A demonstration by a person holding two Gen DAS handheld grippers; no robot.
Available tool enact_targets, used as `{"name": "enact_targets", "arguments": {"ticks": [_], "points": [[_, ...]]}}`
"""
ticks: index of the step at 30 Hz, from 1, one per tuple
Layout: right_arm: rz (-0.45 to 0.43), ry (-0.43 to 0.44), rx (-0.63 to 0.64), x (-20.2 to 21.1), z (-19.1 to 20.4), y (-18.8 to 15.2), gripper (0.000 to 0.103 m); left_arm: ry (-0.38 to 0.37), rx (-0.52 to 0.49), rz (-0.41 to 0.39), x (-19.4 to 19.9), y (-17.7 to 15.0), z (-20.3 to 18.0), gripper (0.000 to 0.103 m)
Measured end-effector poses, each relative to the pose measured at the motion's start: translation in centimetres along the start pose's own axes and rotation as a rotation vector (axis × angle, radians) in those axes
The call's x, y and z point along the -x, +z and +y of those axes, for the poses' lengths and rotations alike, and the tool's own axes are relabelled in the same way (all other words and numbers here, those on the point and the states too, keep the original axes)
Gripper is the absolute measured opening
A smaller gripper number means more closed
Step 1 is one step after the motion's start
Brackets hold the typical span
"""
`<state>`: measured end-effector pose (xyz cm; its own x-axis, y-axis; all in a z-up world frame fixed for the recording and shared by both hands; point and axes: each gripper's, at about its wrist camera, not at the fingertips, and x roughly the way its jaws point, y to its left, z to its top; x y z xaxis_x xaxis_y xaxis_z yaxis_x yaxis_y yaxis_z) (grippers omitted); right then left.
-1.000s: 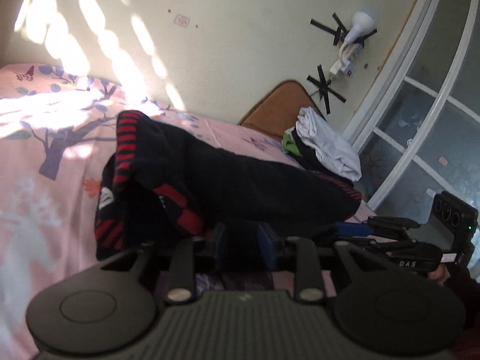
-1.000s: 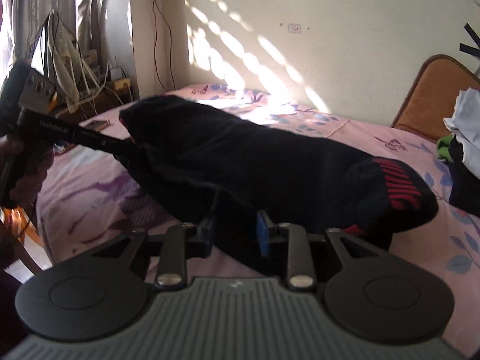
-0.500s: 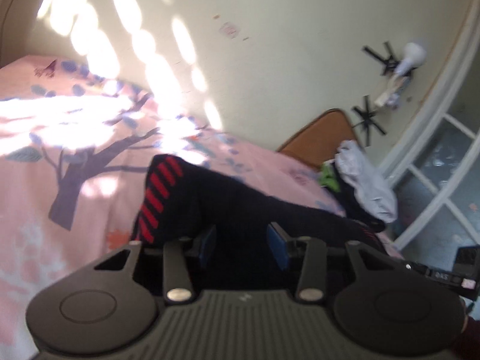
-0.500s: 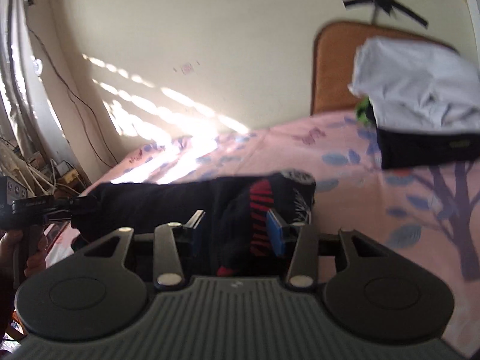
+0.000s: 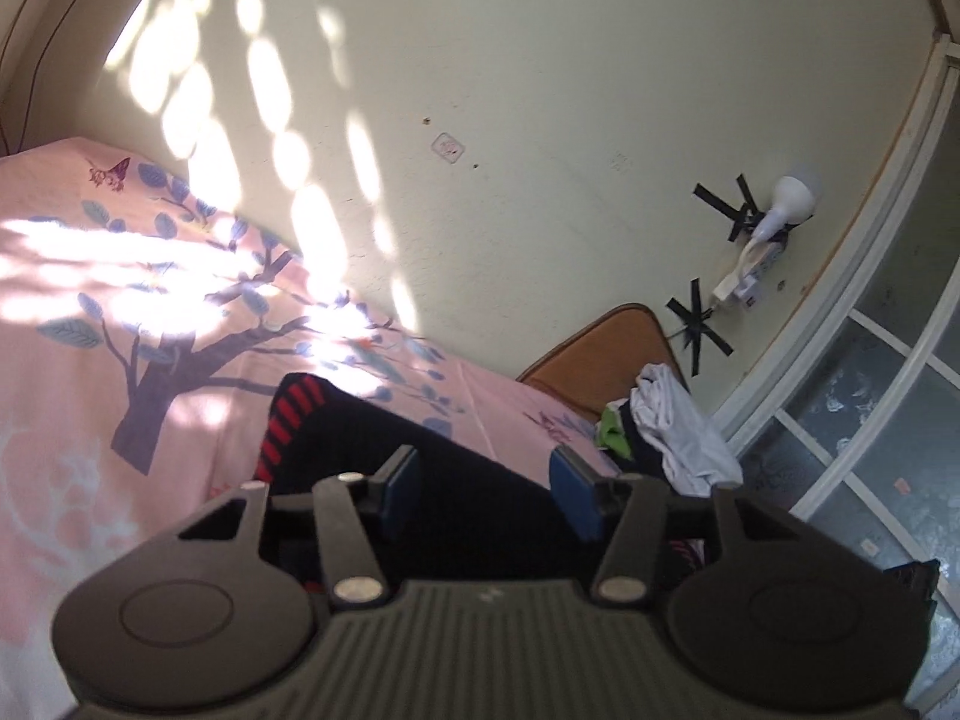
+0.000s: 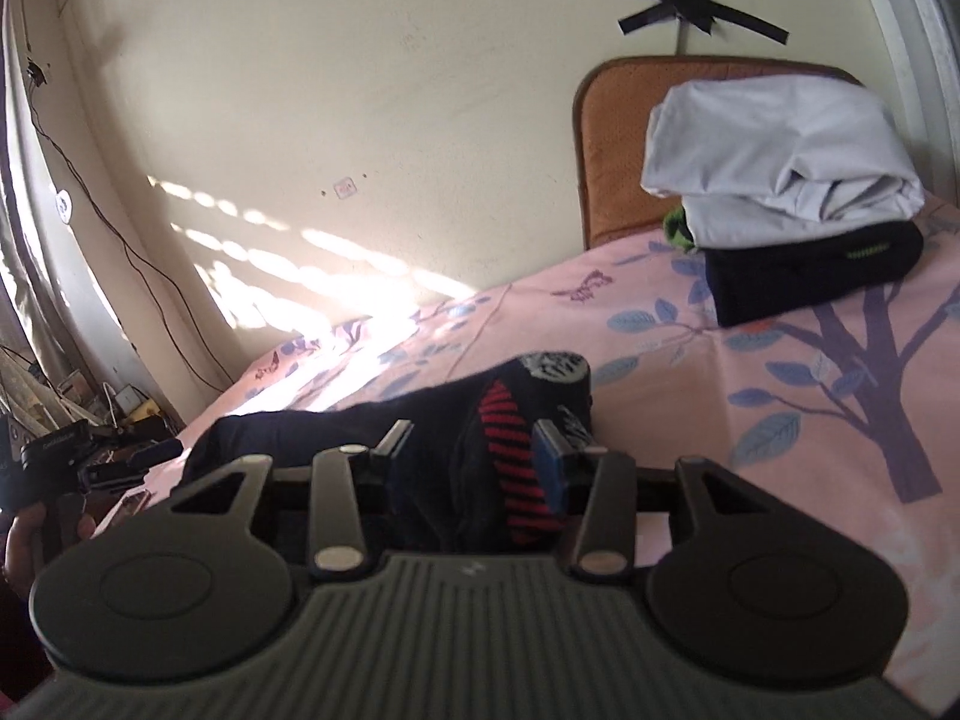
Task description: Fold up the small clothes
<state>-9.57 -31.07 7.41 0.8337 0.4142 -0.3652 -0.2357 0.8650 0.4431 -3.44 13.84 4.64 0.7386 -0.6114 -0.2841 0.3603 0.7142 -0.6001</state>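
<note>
Currently one black sock with red stripes is lying stretched across the pink bed. Left claw is standing with fingers apart over one end, gripping nothing. Right claw is likewise spread over the striped end. One folded clothes stack is sitting beyond.

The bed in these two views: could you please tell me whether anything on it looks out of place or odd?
Nothing looks damaged or spilled. The black sock with red stripes lies stretched across the pink bedsheet, with both the right claw and the left claw open around it. A pile of clothes sits near the brown headboard.
</note>
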Motion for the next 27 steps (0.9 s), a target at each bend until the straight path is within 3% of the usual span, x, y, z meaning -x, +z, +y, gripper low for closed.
{"name": "enact_targets", "arguments": {"ticks": [6,9,10,12,13,16,19,27], "points": [[0.069,0.128,0.030,-6.0,5.1,1.7,0.045,-0.055,-0.005,0.082,-5.3,0.2,-1.2,0.052],[0.158,0.166,0.029,-10.8,7.1,0.9,0.043,0.003,0.022,0.157,-8.5,-0.5,0.0,0.050],[0.194,0.162,0.025,-12.3,7.4,0.6,0.038,0.019,0.028,0.173,-9.0,-0.8,0.6,0.050],[0.233,0.055,0.058,-14.9,6.9,-0.4,0.018,0.016,0.031,0.175,-9.1,-1.2,1.5,0.047],[0.226,0.035,0.031,-15.4,5.8,-0.8,0.000,0.016,0.032,0.174,-8.8,-1.3,1.7,0.046],[0.189,0.154,-0.196,-14.4,1.6,-1.5,0.000,0.023,0.008,0.163,-8.1,-1.9,1.7,0.046],[0.148,0.133,-0.188,-12.1,1.4,-2.5,0.004,0.030,-0.033,0.145,-7.5,-2.6,1.1,0.050],[0.113,0.169,-0.263,-7.7,-0.6,-4.4,0.013,0.051,-0.196,0.107,-7.1,-4.5,-1.1,0.076]]}}
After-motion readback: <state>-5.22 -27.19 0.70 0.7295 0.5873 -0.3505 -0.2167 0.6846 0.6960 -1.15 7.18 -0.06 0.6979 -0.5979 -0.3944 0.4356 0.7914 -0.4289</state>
